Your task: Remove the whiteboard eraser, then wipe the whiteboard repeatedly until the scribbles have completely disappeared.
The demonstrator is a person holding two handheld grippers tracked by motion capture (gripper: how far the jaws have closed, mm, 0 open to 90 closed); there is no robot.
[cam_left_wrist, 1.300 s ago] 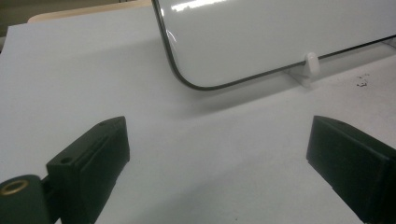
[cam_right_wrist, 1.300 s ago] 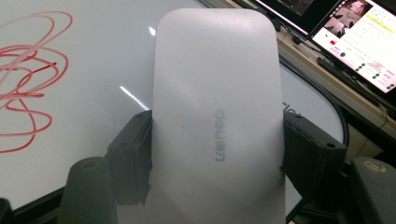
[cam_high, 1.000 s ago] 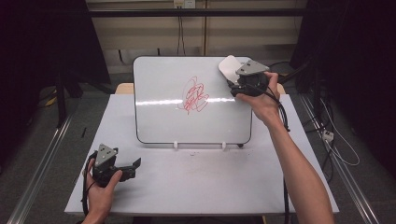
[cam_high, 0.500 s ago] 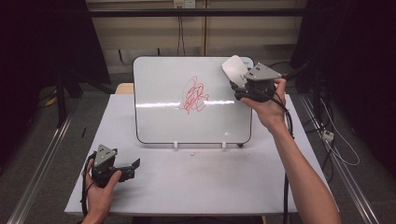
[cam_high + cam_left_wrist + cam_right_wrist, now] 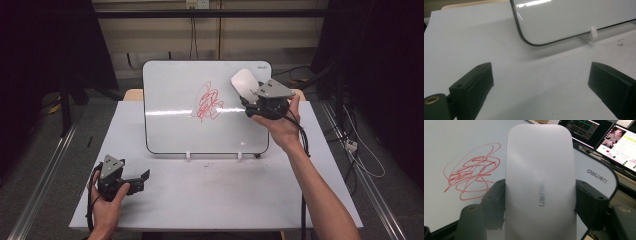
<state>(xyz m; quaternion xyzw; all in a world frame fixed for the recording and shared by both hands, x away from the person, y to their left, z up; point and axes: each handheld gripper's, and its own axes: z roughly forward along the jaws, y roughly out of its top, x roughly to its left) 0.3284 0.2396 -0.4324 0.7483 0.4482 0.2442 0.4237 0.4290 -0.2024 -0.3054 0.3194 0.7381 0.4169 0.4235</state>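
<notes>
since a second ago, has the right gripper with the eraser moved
Yes. Against the whiteboard, the right gripper and its eraser have shifted left from the right edge, inward toward the red scribble.

Bare table (image 5: 210, 195) lies open before the upright whiteboard (image 5: 170, 125), which blocks the far side.

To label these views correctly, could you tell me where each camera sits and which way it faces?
High view: fixed above the person's side, looking forward and down on the table; both forearms, left gripper and right gripper show.
Left gripper view: rides the left gripper, looking low across the table at the whiteboard corner; its open jaws show.
Right gripper view: rides the right gripper, facing the red scribble; its jaws clamp the eraser.
Shared: all three show the whiteboard.
</notes>
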